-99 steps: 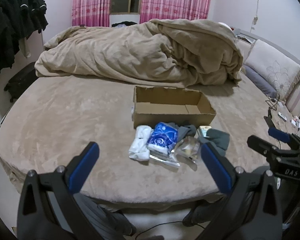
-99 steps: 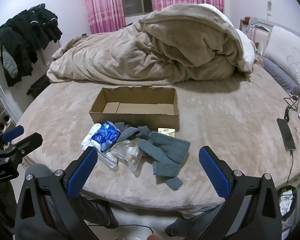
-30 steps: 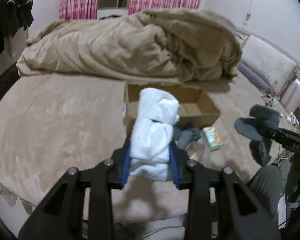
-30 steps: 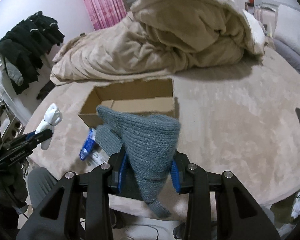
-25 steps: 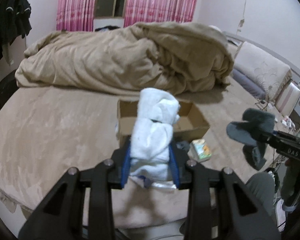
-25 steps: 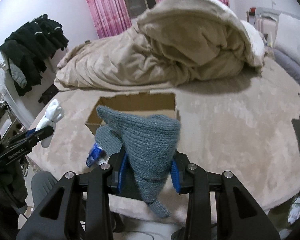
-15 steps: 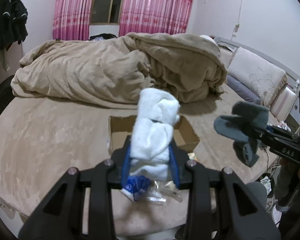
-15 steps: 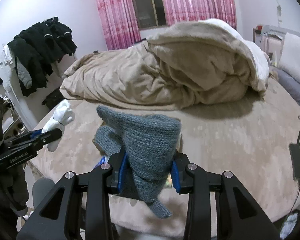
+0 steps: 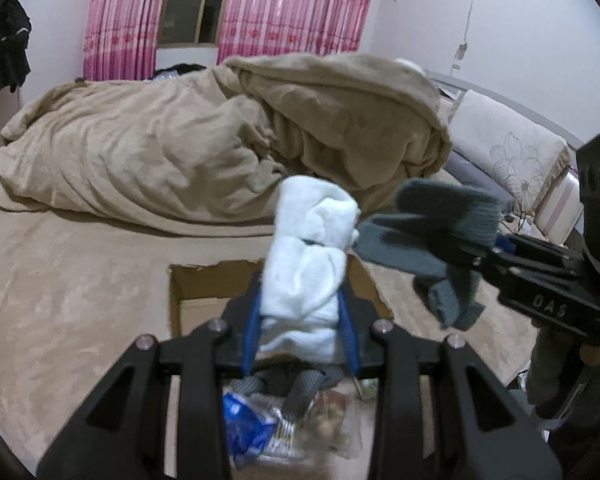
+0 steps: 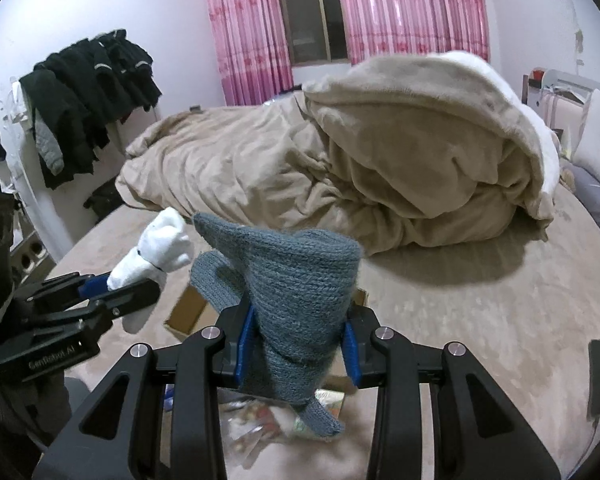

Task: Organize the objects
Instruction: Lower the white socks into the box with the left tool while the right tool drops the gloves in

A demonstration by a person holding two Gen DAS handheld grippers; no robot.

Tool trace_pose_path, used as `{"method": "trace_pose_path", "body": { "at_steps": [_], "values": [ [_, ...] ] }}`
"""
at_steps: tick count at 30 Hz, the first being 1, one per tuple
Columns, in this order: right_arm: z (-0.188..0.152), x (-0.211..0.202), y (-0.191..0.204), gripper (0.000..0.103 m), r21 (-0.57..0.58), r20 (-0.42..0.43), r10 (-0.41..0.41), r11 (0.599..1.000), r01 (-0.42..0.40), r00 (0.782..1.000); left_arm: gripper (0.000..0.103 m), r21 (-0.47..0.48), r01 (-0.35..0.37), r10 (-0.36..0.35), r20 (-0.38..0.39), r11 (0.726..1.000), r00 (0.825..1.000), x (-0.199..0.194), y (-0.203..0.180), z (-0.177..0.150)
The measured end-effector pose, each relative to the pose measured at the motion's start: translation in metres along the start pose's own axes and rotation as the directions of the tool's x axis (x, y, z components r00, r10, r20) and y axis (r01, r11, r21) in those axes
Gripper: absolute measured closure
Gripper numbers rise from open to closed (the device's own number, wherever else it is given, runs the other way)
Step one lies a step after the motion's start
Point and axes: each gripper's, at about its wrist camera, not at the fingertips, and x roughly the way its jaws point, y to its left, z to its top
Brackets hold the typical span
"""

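My left gripper is shut on a rolled white sock, held up over the open cardboard box on the bed. My right gripper is shut on a grey knitted sock, which hangs down between its blue pads. In the left wrist view the right gripper comes in from the right with the grey sock close beside the white one. In the right wrist view the left gripper shows at the left with the white sock. The box is mostly hidden behind the grey sock.
A blue packet, clear wrappers and a dark sock lie on the beige bed cover in front of the box. A heaped beige duvet fills the back. A phone lies at the right edge; dark clothes hang at the left.
Both grippers have risen and moved forward toward the box with their socks still gripped, and they have drawn closer together. The box and the pile now sit lower in both views.
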Motion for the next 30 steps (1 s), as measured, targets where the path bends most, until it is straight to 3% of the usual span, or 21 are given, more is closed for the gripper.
{"method": "trace_pose_path", "body": {
  "at_steps": [14, 27, 30],
  "values": [
    [-0.028, 0.127, -0.028, 0.065, 0.047, -0.188, -0.026, 0.998, 0.035, 0.982, 0.069, -0.058, -0.008, -0.003, -0.185, 0.998, 0.983, 0.124, 0.020, -0.029],
    [-0.048, 0.167, -0.037, 0.064, 0.058, -0.297, -0.026, 0.997, 0.045, 0.955, 0.065, -0.078, 0.002, -0.025, -0.285, 0.997, 0.958, 0.165, 0.003, -0.050],
    [-0.048, 0.166, -0.037, 0.056, 0.061, -0.291, -0.005, 0.998, 0.024, 0.957, 0.063, -0.089, 0.005, -0.031, -0.295, 0.996, 0.955, 0.165, 0.004, -0.050]
  ]
}}
